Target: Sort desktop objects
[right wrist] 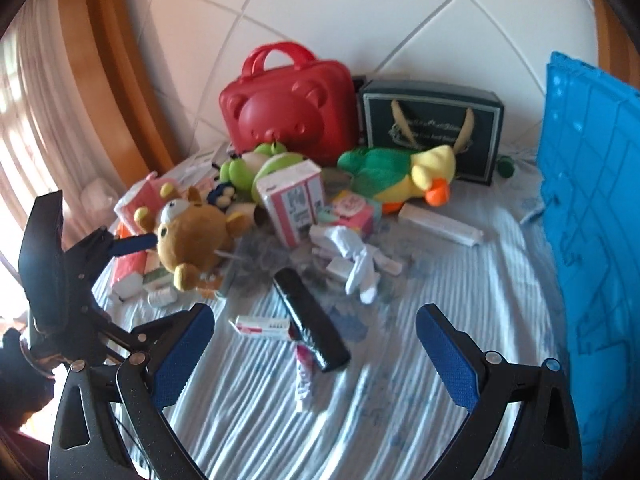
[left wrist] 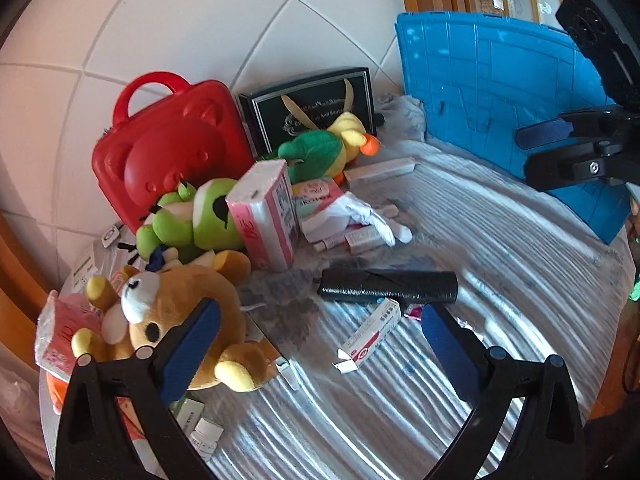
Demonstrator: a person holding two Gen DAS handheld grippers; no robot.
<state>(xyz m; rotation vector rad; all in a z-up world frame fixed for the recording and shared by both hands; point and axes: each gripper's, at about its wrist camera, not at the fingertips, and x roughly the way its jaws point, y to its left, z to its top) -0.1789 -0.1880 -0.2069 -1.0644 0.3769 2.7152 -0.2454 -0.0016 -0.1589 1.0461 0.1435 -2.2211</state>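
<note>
- Clutter covers the bench [right wrist: 460, 280]; black roll [right wrist: 312, 320] lies near centre, beside a small carton [right wrist: 262, 326].
- Left tool [left wrist: 320, 332] and right tool [right wrist: 314, 338] hover spread, empty.
- Roll looks light, slippery; grip its middle.

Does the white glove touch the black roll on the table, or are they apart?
Apart. The right wrist view shows striped cloth between the white glove and the black roll; the left wrist view also shows a gap there.

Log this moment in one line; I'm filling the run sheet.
left tool open, empty | right tool open, empty | black roll on table | sorting not started
</note>
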